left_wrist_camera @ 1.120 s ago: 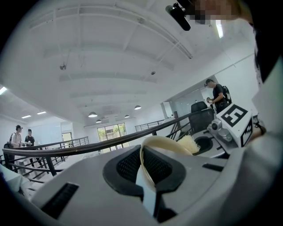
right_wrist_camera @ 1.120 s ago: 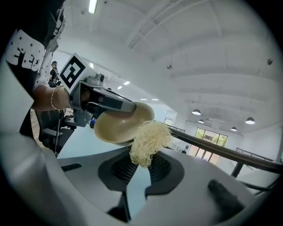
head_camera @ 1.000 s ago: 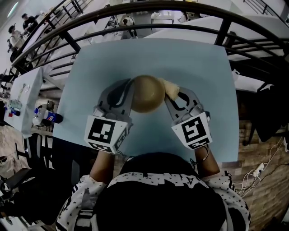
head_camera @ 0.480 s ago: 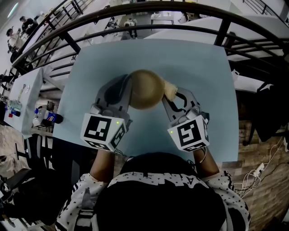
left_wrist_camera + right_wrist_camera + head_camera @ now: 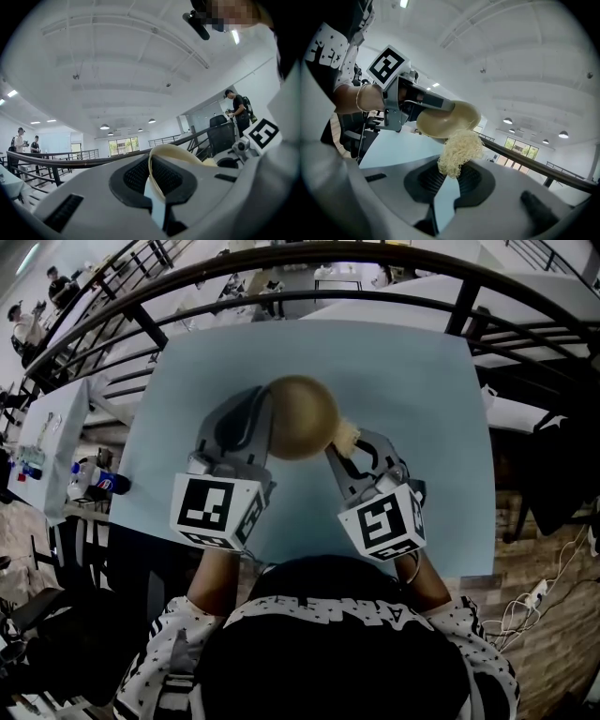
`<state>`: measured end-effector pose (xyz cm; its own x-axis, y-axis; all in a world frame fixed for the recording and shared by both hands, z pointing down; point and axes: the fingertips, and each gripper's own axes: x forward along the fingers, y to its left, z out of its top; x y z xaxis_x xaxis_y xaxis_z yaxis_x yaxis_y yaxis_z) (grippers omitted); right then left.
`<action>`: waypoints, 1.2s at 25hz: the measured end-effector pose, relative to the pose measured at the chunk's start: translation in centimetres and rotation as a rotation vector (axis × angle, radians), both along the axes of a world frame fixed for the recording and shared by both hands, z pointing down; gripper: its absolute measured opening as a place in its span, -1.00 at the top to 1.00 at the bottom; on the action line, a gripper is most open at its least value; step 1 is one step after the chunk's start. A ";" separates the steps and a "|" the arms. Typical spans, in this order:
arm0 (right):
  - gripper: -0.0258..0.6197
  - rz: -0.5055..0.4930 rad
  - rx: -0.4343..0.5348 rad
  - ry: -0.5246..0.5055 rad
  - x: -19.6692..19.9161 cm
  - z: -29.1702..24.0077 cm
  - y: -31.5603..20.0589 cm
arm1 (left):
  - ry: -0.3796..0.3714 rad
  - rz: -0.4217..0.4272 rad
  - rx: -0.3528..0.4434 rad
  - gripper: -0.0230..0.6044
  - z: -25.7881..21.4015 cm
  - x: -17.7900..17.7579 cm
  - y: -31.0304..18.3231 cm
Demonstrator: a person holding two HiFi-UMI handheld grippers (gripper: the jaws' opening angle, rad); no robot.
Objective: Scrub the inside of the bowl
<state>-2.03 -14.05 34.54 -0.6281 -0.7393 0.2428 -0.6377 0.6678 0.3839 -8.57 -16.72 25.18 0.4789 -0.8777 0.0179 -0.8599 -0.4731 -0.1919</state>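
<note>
one bowl (image 5: 302, 416) shifted farther away, rim pinched by left gripper (image 5: 262, 426) fingers, one scrubber (image 5: 348, 436) clamped by right gripper (image 5: 351, 454) fingers

The bowl (image 5: 302, 416) is tan, the stringy scrubber (image 5: 459, 152) pale straw-yellow, and the table (image 5: 422, 381) light blue. The grey left gripper (image 5: 265, 423) and right gripper (image 5: 339, 448) carry black-and-white square markers. The person's sleeve (image 5: 157, 657) is speckled black and white.

In the head view the bowl (image 5: 302, 416) hides its own inside, and the left gripper view shows only its rim.

Bowl (image 5: 302, 416) between left tool (image 5: 263, 424) and right tool (image 5: 344, 449) with scrubber (image 5: 348, 434)
</note>
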 end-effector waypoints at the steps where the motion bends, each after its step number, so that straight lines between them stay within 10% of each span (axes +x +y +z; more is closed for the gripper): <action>1: 0.74 -0.001 -0.004 -0.005 0.0 0.1 0.0 | 0.002 -0.001 0.002 0.85 0.0 0.1 -0.1; 30: 0.74 -0.069 0.046 -0.127 -3.3 -1.0 2.5 | 0.150 -0.014 0.070 0.85 -2.0 0.7 0.1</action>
<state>-5.36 -11.50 33.56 -0.7012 -0.7019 0.1251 -0.6364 0.6954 0.3339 -7.91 -16.61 23.20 0.4597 -0.8807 -0.1145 -0.8876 -0.4512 -0.0934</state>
